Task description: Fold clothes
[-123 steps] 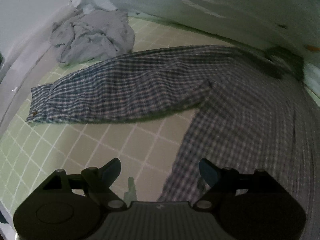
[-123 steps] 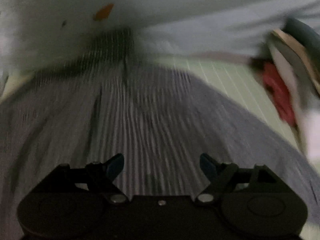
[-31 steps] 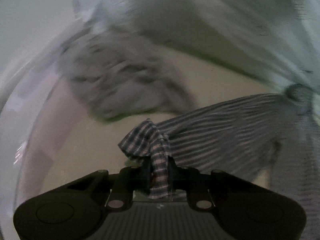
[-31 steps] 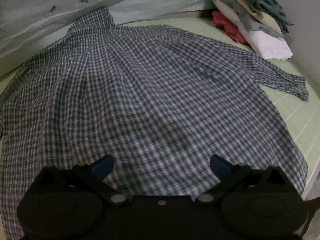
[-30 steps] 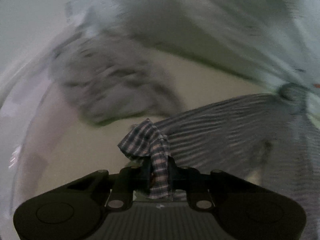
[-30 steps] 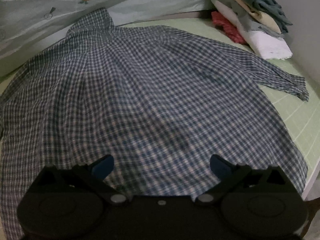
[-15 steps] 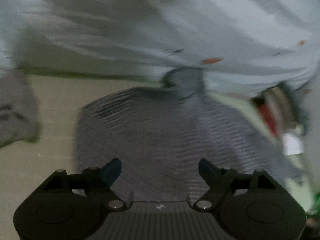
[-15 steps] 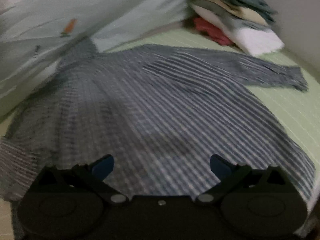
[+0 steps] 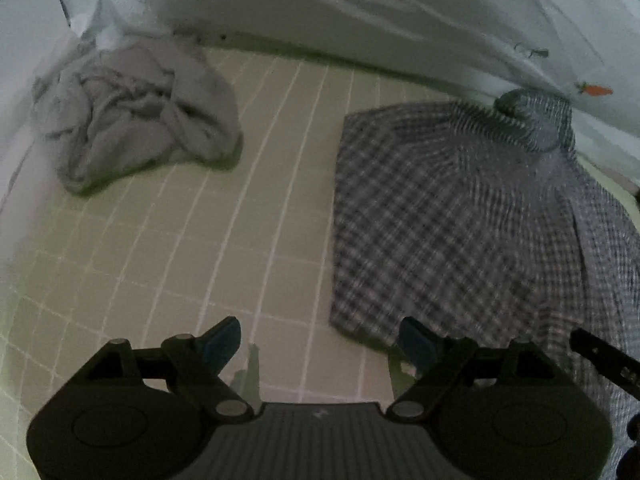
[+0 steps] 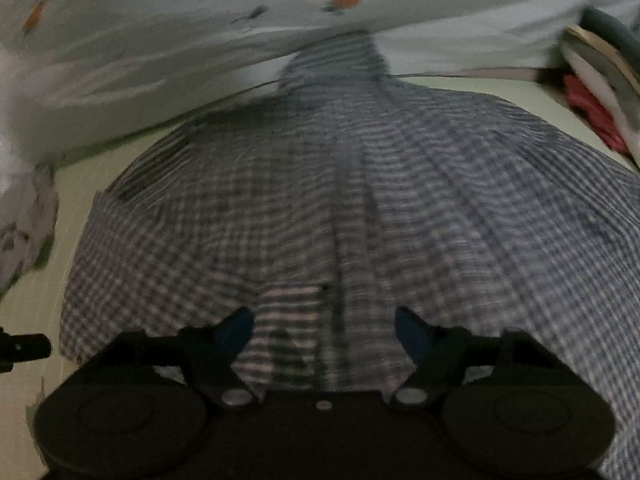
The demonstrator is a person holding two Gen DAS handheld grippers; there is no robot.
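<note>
My left gripper is apart and empty over the mat, having let go of the sleeve, now folded in onto the one checked shirt (first fold done, I judge). My right gripper, also apart, hovers over its hem; beyond lie one grey heap and one stack.

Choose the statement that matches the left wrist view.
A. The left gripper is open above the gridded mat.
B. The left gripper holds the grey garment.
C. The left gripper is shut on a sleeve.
A: the left gripper has its jaws spread with nothing between them, over the gridded mat, beside the checked shirt.
</note>
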